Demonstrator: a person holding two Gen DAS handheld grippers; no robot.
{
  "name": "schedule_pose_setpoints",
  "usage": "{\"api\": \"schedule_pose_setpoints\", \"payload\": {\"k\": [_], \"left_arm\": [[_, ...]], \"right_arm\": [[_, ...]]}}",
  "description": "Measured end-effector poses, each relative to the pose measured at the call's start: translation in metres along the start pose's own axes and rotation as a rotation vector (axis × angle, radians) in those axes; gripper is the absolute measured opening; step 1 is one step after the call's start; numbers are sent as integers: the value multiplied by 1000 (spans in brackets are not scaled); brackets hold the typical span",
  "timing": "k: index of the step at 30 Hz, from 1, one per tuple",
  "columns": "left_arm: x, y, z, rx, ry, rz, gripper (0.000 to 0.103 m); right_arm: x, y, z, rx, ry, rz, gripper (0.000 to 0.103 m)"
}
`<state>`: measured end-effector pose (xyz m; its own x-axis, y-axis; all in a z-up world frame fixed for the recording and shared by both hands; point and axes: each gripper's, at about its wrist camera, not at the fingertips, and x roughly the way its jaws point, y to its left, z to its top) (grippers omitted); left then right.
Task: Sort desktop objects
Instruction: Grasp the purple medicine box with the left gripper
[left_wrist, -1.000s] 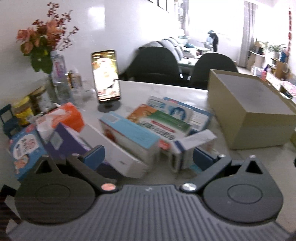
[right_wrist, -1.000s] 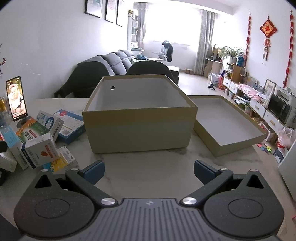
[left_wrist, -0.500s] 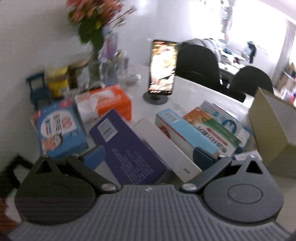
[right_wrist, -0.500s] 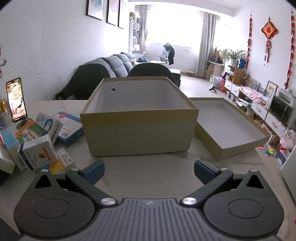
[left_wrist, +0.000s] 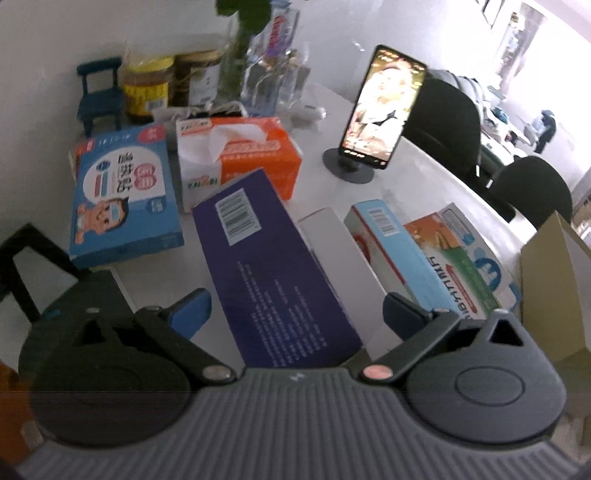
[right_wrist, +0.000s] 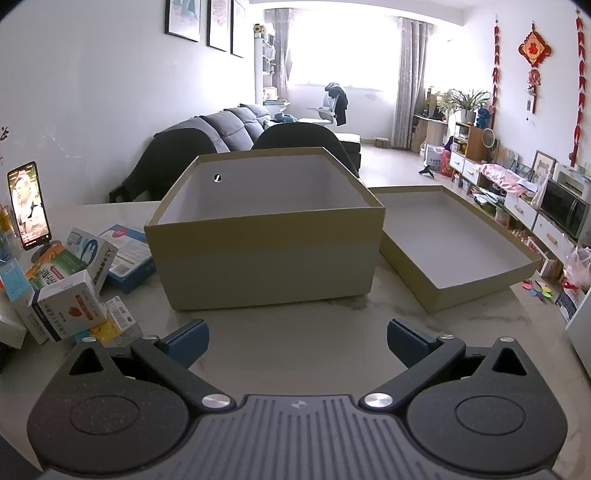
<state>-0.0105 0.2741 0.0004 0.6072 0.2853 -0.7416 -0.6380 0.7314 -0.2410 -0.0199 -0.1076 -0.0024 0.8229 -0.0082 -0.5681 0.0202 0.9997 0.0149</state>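
Here the left hand-held gripper (left_wrist: 297, 314) closes around a purple box (left_wrist: 273, 273) on the pale table (left_wrist: 325, 188); right hand-held gripper (right_wrist: 297, 341) gapes empty.

We count one phone (left_wrist: 384, 110) on a stand, one tissue box (left_wrist: 236, 155), two jars (left_wrist: 147, 92), one toy chair (left_wrist: 99, 96), one open cardboard box (right_wrist: 266, 258) and one lid (right_wrist: 458, 236). Of flat packets (left_wrist: 273, 273) we count at least five in the left view.

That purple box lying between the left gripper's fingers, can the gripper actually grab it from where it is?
Probably yes. The purple box lies between the left gripper, whose jaws are closing with nothing above it. The white box pressed against its side may crowd one finger.
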Motion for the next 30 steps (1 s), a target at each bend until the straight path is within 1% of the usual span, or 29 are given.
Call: {"api": "schedule_pose_setpoints", "payload": {"k": [4, 6, 7, 11, 14, 17, 20, 24, 26, 30], "left_arm": [[7, 10, 2, -98, 18, -9, 88], [10, 13, 3, -131, 25, -12, 86], [11, 14, 3, -143, 26, -11, 83], [15, 16, 2, -174, 34, -17, 80], [16, 19, 1, -192, 31, -13, 73], [16, 22, 1, -199, 23, -18, 71], [15, 23, 3, -190, 24, -25, 70], [9, 22, 9, -148, 5, -24, 69], [3, 20, 13, -110, -14, -15, 68], [-5, 9, 16, 16, -43, 28, 66]], "right_arm": [[2, -5, 1, 13, 1, 1, 103], [2, -6, 1, 16, 3, 3, 103], [3, -7, 1, 17, 3, 3, 103], [4, -10, 3, 27, 5, 8, 103], [5, -12, 4, 30, 6, 13, 103], [7, -13, 4, 32, 12, 15, 103], [7, -13, 5, 30, 15, 15, 103], [6, -14, 6, 33, 9, 14, 103], [6, -14, 6, 36, 9, 14, 103], [7, -15, 6, 41, 10, 14, 103]]}}
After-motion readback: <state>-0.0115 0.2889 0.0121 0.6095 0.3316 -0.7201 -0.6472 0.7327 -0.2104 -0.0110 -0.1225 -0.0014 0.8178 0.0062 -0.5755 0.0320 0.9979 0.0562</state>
